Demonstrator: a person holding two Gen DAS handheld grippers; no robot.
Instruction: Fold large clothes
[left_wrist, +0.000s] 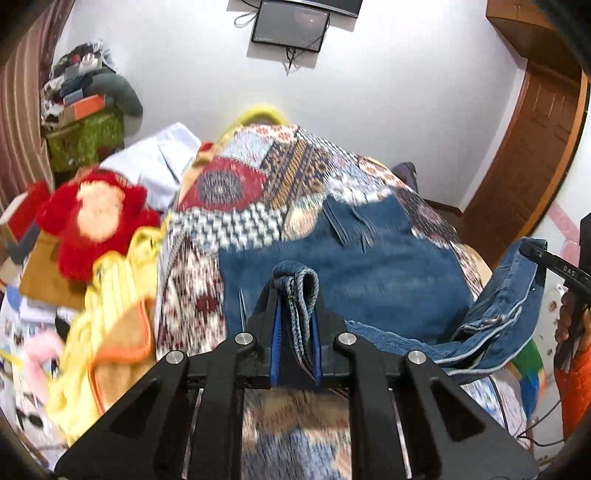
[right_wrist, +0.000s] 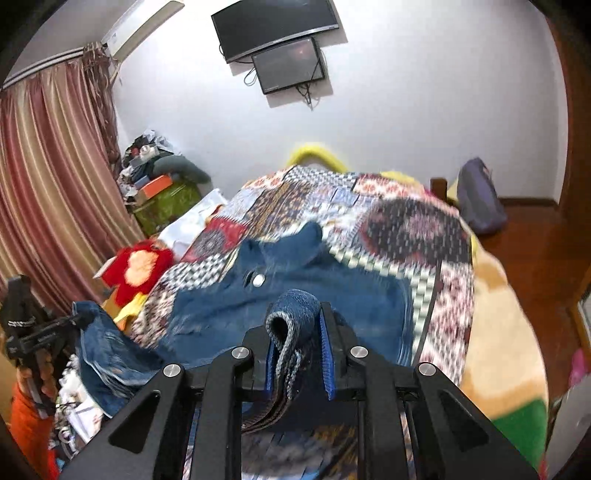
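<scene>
A pair of blue jeans (left_wrist: 343, 273) lies spread on the patchwork quilt (left_wrist: 236, 184) of the bed, its waist button towards the far end (right_wrist: 258, 280). My left gripper (left_wrist: 295, 291) is shut on a folded denim edge of the jeans. My right gripper (right_wrist: 295, 321) is shut on another bunched denim edge. In the left wrist view the right gripper (left_wrist: 535, 258) shows at the right, holding up a hanging part of the jeans. In the right wrist view the left gripper (right_wrist: 74, 317) shows at the left with denim draped from it.
A red plush toy (left_wrist: 92, 218), yellow cloth (left_wrist: 110, 317) and a white garment (left_wrist: 159, 162) lie left of the quilt. A cluttered green box (right_wrist: 166, 203) stands by the curtain (right_wrist: 48, 192). A purple bag (right_wrist: 476, 195) and wooden floor are to the right. Screens (right_wrist: 288, 62) hang on the wall.
</scene>
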